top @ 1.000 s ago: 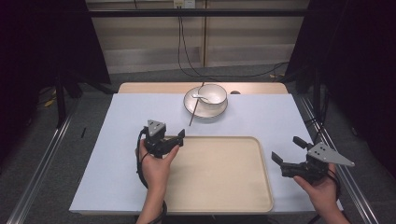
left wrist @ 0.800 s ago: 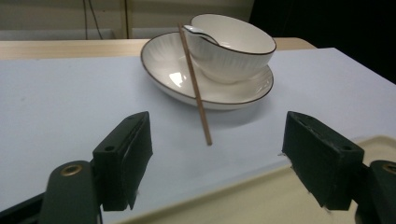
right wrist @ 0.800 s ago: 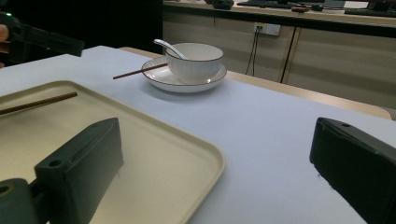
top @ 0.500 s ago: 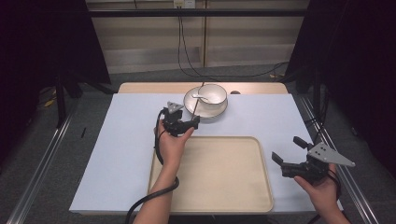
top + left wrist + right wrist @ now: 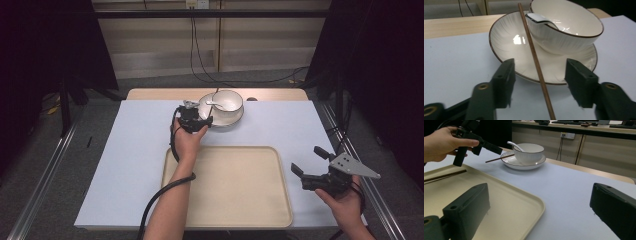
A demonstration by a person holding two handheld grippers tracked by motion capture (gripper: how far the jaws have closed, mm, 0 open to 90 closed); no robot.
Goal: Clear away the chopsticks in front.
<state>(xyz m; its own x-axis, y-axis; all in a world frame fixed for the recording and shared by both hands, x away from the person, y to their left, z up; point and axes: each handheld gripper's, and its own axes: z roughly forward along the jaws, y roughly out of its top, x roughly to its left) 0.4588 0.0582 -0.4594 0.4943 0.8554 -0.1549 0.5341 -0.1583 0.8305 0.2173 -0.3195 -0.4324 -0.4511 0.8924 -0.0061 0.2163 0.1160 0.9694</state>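
A white plate (image 5: pixel 236 118) at the far middle of the table carries a white bowl (image 5: pixel 228 100) with a spoon (image 5: pixel 214 104) in it. A brown chopstick (image 5: pixel 535 60) leans on the plate's near rim, beside the bowl. My left gripper (image 5: pixel 204 121) sits at that rim with its jaws on either side of the chopstick. The jaws have just been closing, but there is still a gap between each pad and the stick. My right gripper (image 5: pixel 306 160) hovers open and empty by the right edge of the tray (image 5: pixel 240 195). A second chopstick (image 5: pixel 446 175) lies in the tray.
A pale blue mat (image 5: pixel 125 150) covers the table, and a bare wooden strip (image 5: pixel 155 93) runs along the far edge. Cables (image 5: pixel 200 55) hang behind the table. Metal rails (image 5: pixel 45 170) flank both sides.
My left gripper has moved from the tray's far left corner up to the plate's rim, and its jaws have narrowed around the chopstick. The right gripper has stayed put.
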